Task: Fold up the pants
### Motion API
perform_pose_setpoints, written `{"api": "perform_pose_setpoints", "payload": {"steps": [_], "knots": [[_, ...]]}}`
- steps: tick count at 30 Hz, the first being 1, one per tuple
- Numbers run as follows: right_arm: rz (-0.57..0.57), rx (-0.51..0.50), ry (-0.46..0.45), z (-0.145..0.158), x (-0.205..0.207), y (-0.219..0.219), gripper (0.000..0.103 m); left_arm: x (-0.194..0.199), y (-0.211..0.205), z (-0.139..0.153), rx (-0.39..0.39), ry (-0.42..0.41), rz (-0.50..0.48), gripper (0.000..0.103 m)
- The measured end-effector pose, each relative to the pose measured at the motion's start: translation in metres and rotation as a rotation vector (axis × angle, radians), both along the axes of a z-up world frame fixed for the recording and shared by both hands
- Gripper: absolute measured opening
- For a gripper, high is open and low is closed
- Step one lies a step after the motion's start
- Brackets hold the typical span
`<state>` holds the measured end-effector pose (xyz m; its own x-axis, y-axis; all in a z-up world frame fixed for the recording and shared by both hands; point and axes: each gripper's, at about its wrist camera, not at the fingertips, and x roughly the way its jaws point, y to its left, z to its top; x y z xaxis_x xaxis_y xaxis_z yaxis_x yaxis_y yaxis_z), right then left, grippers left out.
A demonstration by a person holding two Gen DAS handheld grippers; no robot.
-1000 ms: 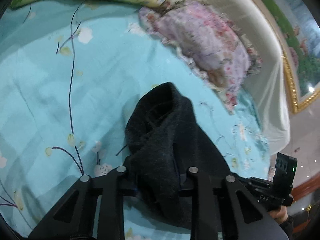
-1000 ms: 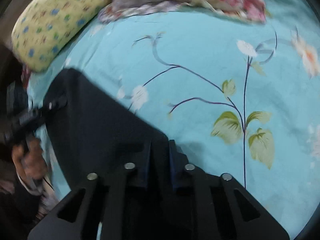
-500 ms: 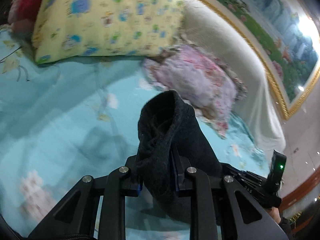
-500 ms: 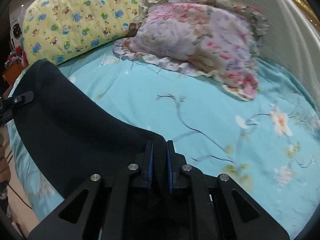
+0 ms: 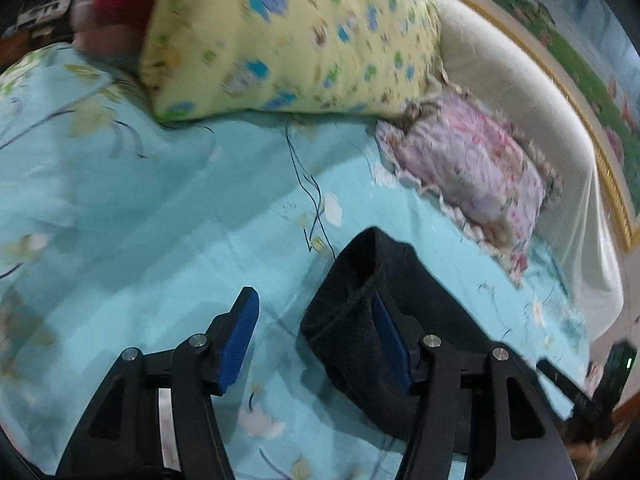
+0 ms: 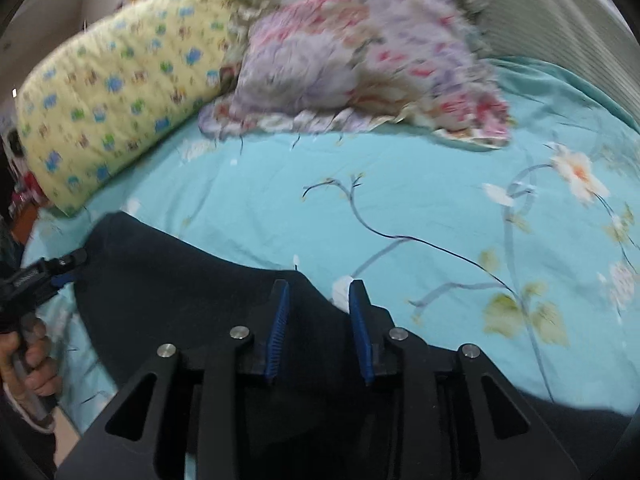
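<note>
Lying dark across the turquoise flowered bed sheet [image 6: 400, 184], the pants [image 6: 192, 300] stretch between your two hands. Your left tool [image 5: 316, 320] has just been opening; the bunched cloth drapes over its right pad only. Your right tool [image 6: 318, 312] has just parted too, fabric loose between its pads.

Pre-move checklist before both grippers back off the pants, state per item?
1. left gripper released: ok, jaws just opened, wide apart; the pants' edge drapes over one finger only.
2. right gripper released: ok, jaws just opened, pads clear of cloth.
3. Pants down on the bed sheet: cannot tell, partly hidden by grippers.
4. Fold edges aligned: cannot tell.
5. Clear of the yellow pillow and floral pillow: ok.
</note>
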<state>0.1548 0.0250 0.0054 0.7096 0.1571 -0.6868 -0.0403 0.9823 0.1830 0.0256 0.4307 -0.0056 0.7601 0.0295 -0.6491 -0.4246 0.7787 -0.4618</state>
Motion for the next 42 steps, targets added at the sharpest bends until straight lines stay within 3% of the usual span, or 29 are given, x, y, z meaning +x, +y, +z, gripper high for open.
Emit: {"api": "perform_pose_setpoints", "payload": {"steps": [6, 17, 26, 30, 42], "knots": [[-0.061, 0.069, -0.034, 0.013, -0.068, -0.032, 0.044, -0.014, -0.025, 0.025, 0.008, -0.022, -0.046, 0.07], [-0.238, 0.155, -0.039, 0.003, -0.168, -0.081, 0.045, 0.016, -0.13, 0.039, 0.015, -0.012, -0.323, 0.075], [-0.454, 0.216, -0.087, -0.006, -0.25, -0.125, 0.045, 0.048, -0.222, 0.036, 0.023, 0.032, -0.527, 0.077], [-0.551, 0.236, -0.1, -0.007, -0.274, -0.146, 0.05, 0.057, -0.259, 0.039, 0.04, 0.047, -0.613, 0.081], [-0.76, 0.322, -0.111, -0.02, -0.3, -0.192, 0.051, 0.08, -0.363, 0.043, 0.088, 0.085, -0.847, 0.082]]}}
